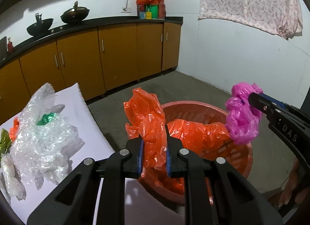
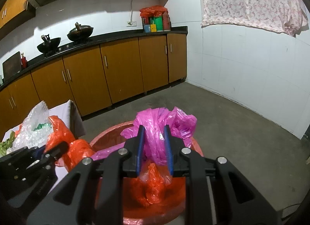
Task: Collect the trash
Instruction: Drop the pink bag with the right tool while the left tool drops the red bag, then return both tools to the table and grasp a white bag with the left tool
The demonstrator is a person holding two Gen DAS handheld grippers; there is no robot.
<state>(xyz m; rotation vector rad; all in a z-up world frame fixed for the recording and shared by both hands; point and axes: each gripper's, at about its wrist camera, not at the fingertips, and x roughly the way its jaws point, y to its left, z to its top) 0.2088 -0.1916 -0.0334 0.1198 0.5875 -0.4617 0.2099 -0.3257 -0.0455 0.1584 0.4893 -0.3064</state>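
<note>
Both loads hang over the red basket point(image 1: 203, 109) — left gripper point(image 1: 154, 154) clamped on the orange bag point(image 1: 149, 120), right gripper point(image 2: 154, 152) on the pink bag point(image 2: 160, 126) — so release likely comes next.

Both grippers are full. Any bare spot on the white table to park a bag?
Bare strip of white table between the bubble wrap and the edge facing the red basket. The left side is crowded with wrap and scraps. Basket already holds orange plastic.
</note>
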